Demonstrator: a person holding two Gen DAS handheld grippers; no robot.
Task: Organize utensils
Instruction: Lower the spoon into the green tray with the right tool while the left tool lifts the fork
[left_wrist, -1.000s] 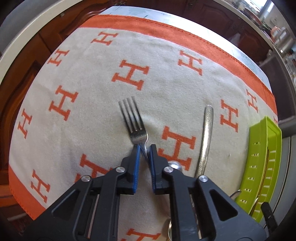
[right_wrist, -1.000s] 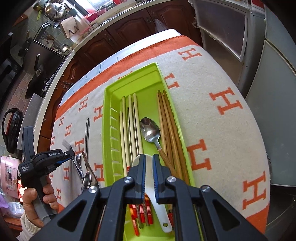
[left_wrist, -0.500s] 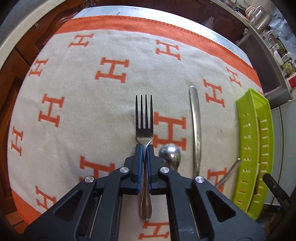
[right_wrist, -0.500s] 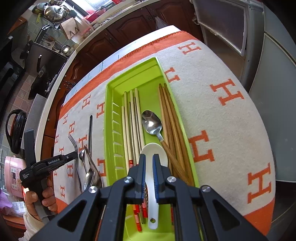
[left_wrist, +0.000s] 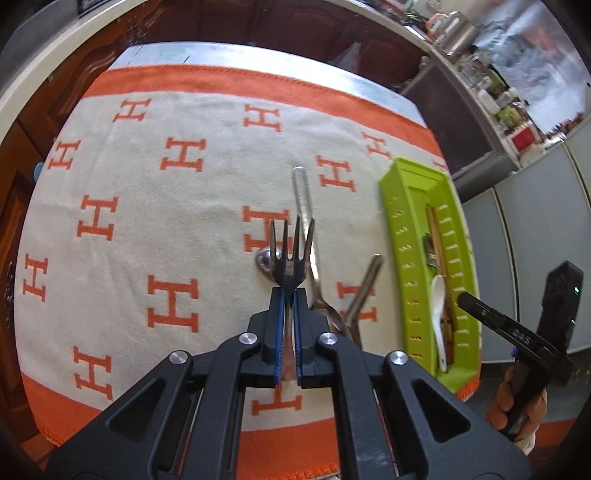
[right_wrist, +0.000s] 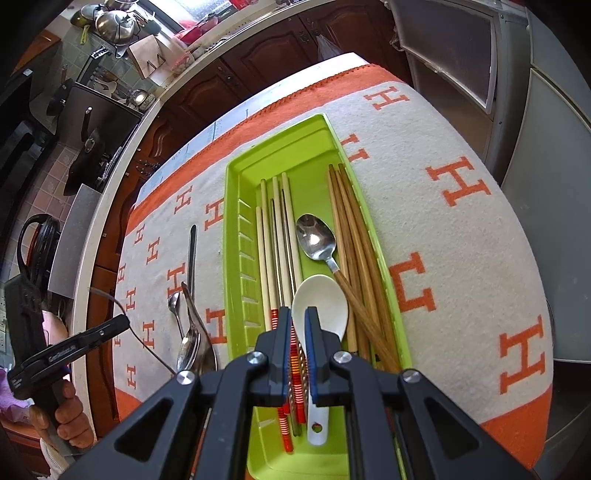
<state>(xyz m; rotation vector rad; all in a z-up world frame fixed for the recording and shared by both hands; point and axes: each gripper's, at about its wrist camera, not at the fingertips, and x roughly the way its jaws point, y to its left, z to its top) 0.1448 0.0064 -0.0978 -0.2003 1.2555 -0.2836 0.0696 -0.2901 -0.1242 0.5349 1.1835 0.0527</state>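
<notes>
Orange-bordered cloth (left_wrist: 155, 236): bare left half. Green tray (right_wrist: 236, 258): chopsticks, metal spoon, white spoon (right_wrist: 319, 314). Left gripper (left_wrist: 290, 295) clamped on fork (left_wrist: 291, 251); right gripper (right_wrist: 297, 317) closed, empty.

Lime-green tray (right_wrist: 236, 229) on cream cloth (left_wrist: 155, 229) patterned with orange H's.

Left gripper (left_wrist: 289, 295): matte black frame with triangular cut-outs, four round silver screws, blue ribbed pads on black fingers (left_wrist: 276, 325).
Right gripper (right_wrist: 298, 317): same black frame, silver screws, blue pads; black pistol handle with pale lettering on its side.
Hand (right_wrist: 70, 421): pale knitted cuff at the wrist.
</notes>
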